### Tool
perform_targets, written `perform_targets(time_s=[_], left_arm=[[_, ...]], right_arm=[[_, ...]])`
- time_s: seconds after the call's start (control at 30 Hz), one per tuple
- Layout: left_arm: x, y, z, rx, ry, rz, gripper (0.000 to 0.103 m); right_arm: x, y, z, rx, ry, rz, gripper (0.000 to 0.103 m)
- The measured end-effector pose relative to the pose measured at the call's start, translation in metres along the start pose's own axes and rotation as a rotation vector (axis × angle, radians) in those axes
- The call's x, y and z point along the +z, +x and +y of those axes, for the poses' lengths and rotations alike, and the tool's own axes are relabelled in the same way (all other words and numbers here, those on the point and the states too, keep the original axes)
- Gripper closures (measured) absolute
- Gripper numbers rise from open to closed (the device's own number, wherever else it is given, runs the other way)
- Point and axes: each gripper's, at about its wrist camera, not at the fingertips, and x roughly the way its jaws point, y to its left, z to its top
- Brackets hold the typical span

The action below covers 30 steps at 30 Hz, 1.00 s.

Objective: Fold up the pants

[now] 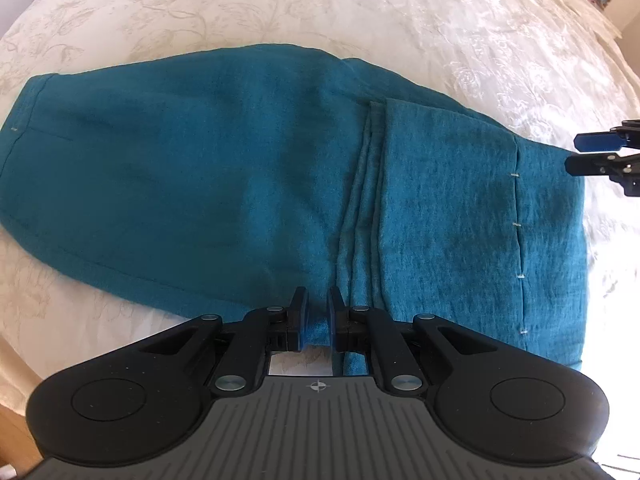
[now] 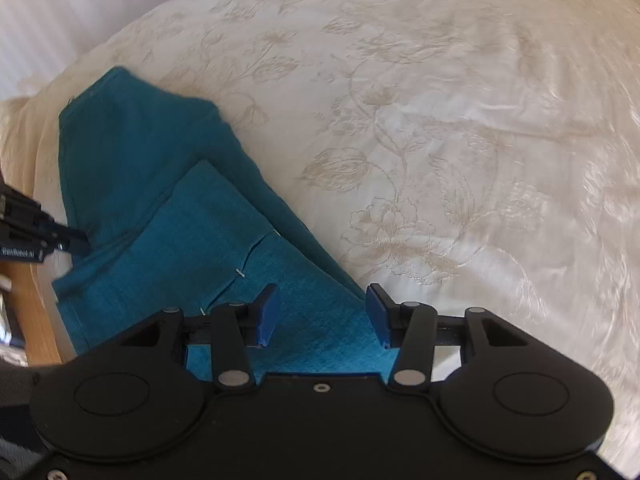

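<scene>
The teal pants (image 1: 200, 168) are laid on the bed (image 1: 280, 8), one end folded back over the middle. The near edge of the pants is pinched by the closed left tool (image 1: 318, 320). The right tool (image 2: 323, 314) is held open above the folded end, nothing gripped

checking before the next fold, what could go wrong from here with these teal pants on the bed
1. The left tool is pinched on the near edge of the pants; pulling from there alone could drag the stacked folded edges out of line.
2. The right tool is open above the cloth, holding nothing, so that end could slide on the smooth bedspread.
</scene>
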Motion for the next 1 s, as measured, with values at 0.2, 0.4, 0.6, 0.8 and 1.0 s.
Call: perform_targets(time_s=[0.2, 0.4, 0.6, 0.8, 1.0], left_arm=[[-0.01, -0.009, -0.001, 0.047, -0.126, -0.01, 0.092], [-0.019, -0.01, -0.002, 0.083, -0.201, -0.002, 0.092], [-0.017, -0.01, -0.008, 0.102, -0.224, -0.002, 0.092], [-0.008, -0.005, -0.021, 0.098, -0.191, -0.015, 0.092], [-0.003, -0.004, -0.04, 0.073, -0.124, -0.02, 0.092]], right_arm=[[0.011, 0.02, -0.013, 0.127, -0.168, 0.108, 0.047], [0.016, 0.042, -0.026, 0.236, -0.222, 0.19, 0.049], [0.01, 0.036, -0.029, 0.329, -0.238, 0.2, 0.093], [-0.005, 0.033, -0.053, 0.24, -0.124, 0.157, 0.093], [-0.01, 0.029, -0.05, 0.193, -0.022, 0.095, 0.069]])
